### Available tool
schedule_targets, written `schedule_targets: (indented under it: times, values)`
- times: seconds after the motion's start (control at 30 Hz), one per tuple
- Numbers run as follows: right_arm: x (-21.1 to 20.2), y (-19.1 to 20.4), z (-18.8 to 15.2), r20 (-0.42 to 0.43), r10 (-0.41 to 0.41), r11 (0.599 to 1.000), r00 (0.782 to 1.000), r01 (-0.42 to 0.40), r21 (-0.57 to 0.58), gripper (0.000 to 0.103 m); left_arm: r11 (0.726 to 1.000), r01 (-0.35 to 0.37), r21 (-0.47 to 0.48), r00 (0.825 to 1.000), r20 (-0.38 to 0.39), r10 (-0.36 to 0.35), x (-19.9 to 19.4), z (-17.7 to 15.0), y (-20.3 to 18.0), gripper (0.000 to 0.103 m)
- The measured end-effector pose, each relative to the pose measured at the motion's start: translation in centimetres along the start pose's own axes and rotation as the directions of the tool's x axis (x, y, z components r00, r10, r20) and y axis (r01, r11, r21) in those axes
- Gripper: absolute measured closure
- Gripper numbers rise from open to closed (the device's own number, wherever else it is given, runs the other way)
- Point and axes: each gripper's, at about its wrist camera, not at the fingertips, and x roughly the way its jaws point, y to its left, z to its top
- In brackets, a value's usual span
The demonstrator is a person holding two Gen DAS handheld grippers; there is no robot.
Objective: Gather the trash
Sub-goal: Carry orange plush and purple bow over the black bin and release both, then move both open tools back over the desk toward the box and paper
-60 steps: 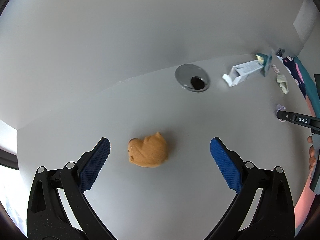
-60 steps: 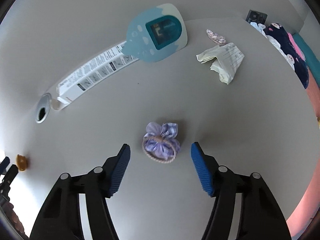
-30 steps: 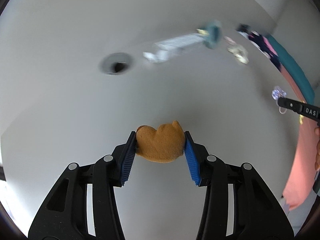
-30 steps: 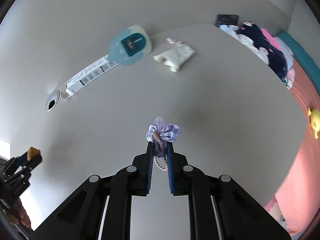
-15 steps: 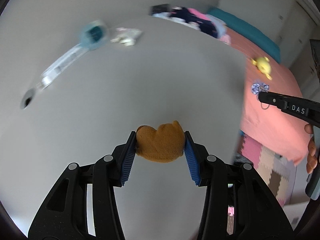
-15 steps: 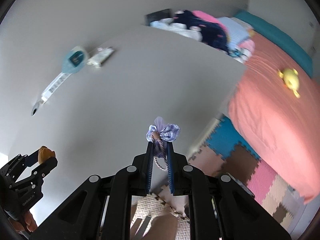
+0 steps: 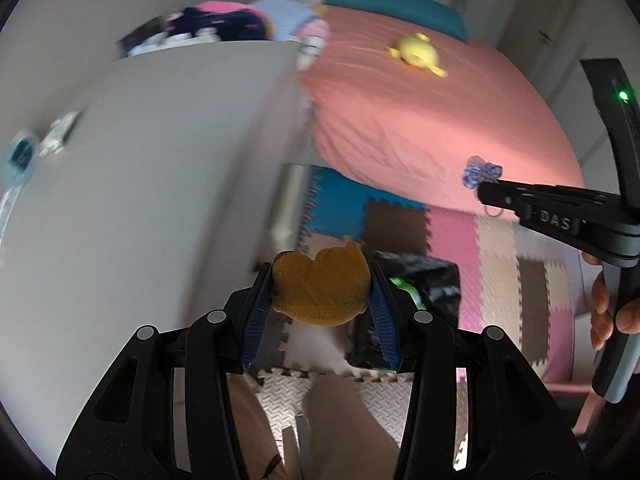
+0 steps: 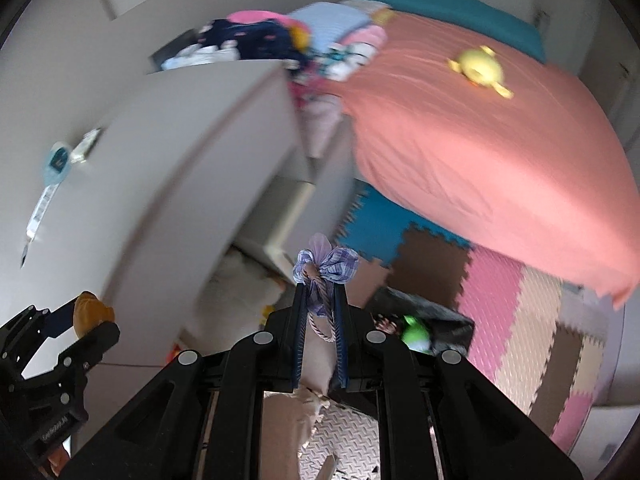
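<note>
My left gripper (image 7: 320, 300) is shut on an orange spongy piece (image 7: 320, 290) and holds it in the air past the edge of the white table (image 7: 140, 168). My right gripper (image 8: 319, 312) is shut on a purple ribbon bow with a cord loop (image 8: 325, 268), also in the air off the table; it shows in the left wrist view (image 7: 482, 184) at the right. A black bag-lined bin (image 7: 424, 276) with something green inside stands on the floor below both grippers; it also shows in the right wrist view (image 8: 436, 328). The left gripper shows in the right wrist view (image 8: 86, 320).
A long white box with a blue card (image 8: 52, 176) and crumpled paper (image 8: 86, 146) lie on the table. Clothes (image 8: 256, 40) pile at its far end. A bed with a pink sheet (image 7: 420, 112) holds a yellow toy (image 7: 416, 54). Coloured foam mats (image 8: 520, 320) cover the floor.
Both grippers have swung right, away from the table and out over the floor, each still holding its item. The bin has come into view below them.
</note>
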Motion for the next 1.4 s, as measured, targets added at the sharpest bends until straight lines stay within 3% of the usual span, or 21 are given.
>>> schedule_targets:
  times: [0.3,0.57,0.6,0.63,0.7,0.83,1.17,1.4]
  values:
    - [0.6,-10.0,-5.4,-0.056,-0.049,0.986,0.997,0.057,0.156,0.089,0.977,0.097,0.19,0.993,-0.083,-0.082,3.2,-1.6,-10.9,0.057]
    - [3.3,-14.1,-8.7,-0.148,-0.049,0.972,0.988,0.082,0.222,0.087,0.952,0.159,0.26,0.973,-0.207,-0.106,7.7,-4.2,-16.1,0.056]
    - [3.9,-14.5,-9.0,-0.168,-0.03,0.968,0.985,0.071,0.24,0.065,0.946,0.166,0.279,0.968,-0.231,-0.102,8.3,-4.7,-16.8,0.044]
    - [4.3,-15.0,-9.3,-0.179,-0.024,0.962,0.984,0.071,0.262,0.012,0.946,0.154,0.285,0.969,-0.232,-0.088,8.6,-5.0,-17.3,0.01]
    - [4.7,-15.6,-9.6,-0.169,-0.054,0.957,0.984,0.099,0.273,0.002,0.946,0.109,0.305,0.981,-0.187,-0.052,8.7,-5.5,-17.8,0.006]
    - [5.1,-16.3,-9.9,-0.189,-0.129,0.947,0.973,0.177,0.267,0.002,0.945,0.081,0.317,0.98,-0.198,-0.018,9.5,-5.7,-17.7,0.006]
    - [5.1,-17.3,-10.0,-0.175,-0.143,0.939,0.974,0.189,0.286,0.002,0.956,0.083,0.28,0.982,-0.189,-0.03,9.3,-5.1,-16.5,0.006]
    - [5.2,-15.8,-9.1,-0.175,-0.147,0.943,0.973,0.191,0.271,0.002,0.962,0.092,0.257,0.982,-0.182,-0.046,9.0,-4.8,-15.3,0.006]
